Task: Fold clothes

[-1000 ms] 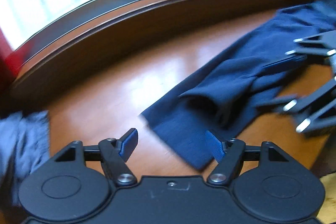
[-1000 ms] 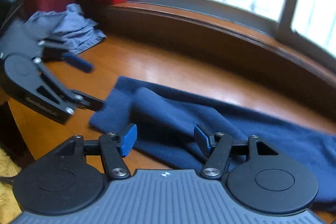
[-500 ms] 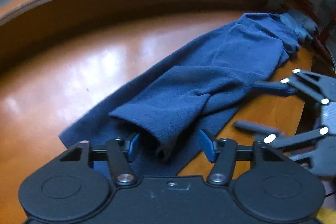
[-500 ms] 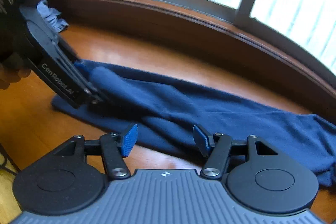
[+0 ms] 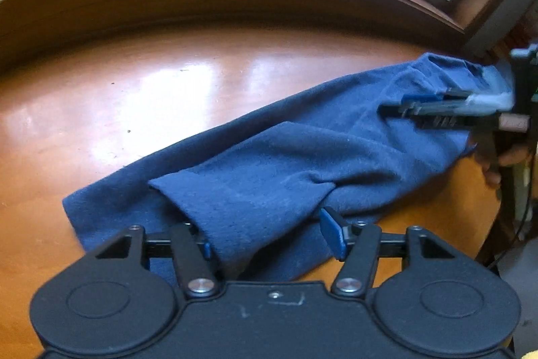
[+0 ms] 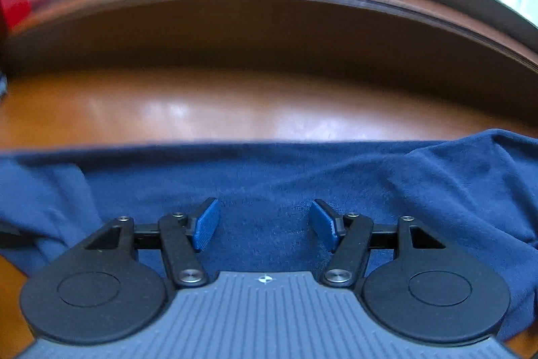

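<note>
Navy garment [image 5: 302,164] lies lengthwise (near-left to far-right).

Glossy orange-brown wooden table [image 5: 141,110], curved raised wooden rim at back; one long rumpled navy-blue fleece garment [image 5: 302,164] lies flat across it.
</note>
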